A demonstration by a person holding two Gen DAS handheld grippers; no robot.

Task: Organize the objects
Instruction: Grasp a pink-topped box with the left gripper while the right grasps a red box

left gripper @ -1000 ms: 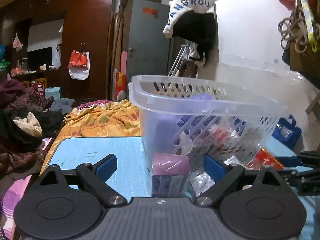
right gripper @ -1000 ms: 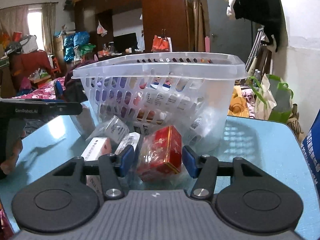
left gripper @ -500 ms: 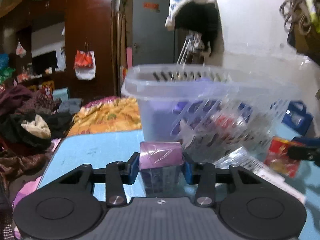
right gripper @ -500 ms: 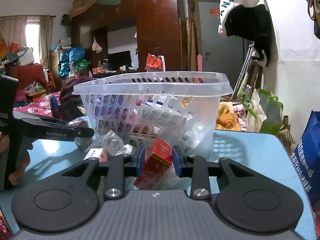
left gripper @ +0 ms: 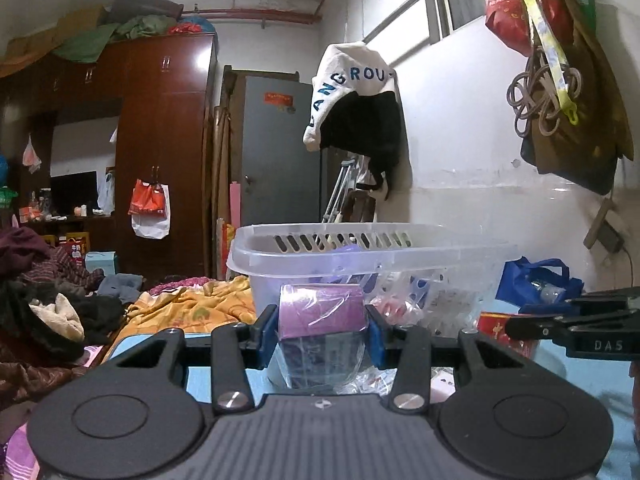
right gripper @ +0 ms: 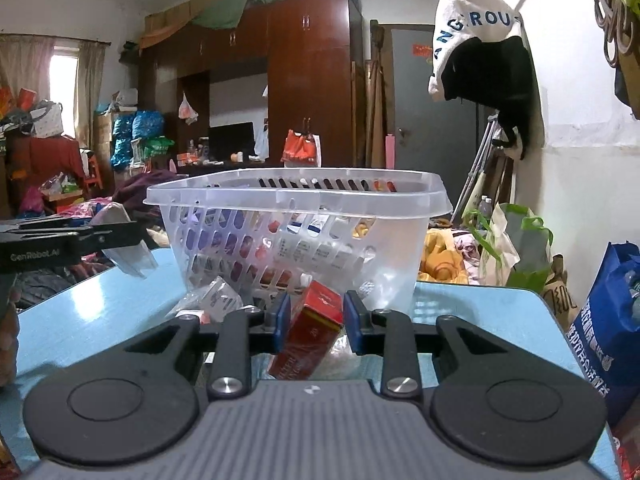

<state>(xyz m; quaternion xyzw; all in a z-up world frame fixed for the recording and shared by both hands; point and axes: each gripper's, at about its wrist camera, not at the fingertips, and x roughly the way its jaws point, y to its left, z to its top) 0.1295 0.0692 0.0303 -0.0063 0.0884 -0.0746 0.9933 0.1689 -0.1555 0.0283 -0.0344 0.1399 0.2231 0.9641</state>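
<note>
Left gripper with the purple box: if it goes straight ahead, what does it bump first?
Probably the clear basket. The left gripper, shut on the purple box, points at the basket's near wall, though the gap is unclear.

Wardrobe (right gripper: 312, 80) stood along the back wall, bundles piled on top. Grey door (left gripper: 280, 152) beside it. White-and-black garment (left gripper: 356, 112) hung on the wall (lettering partly legible). Blue bag (right gripper: 612, 320) sat at the table's (right gripper: 80, 312) right edge. Curtained window (right gripper: 60, 80) far left.
</note>
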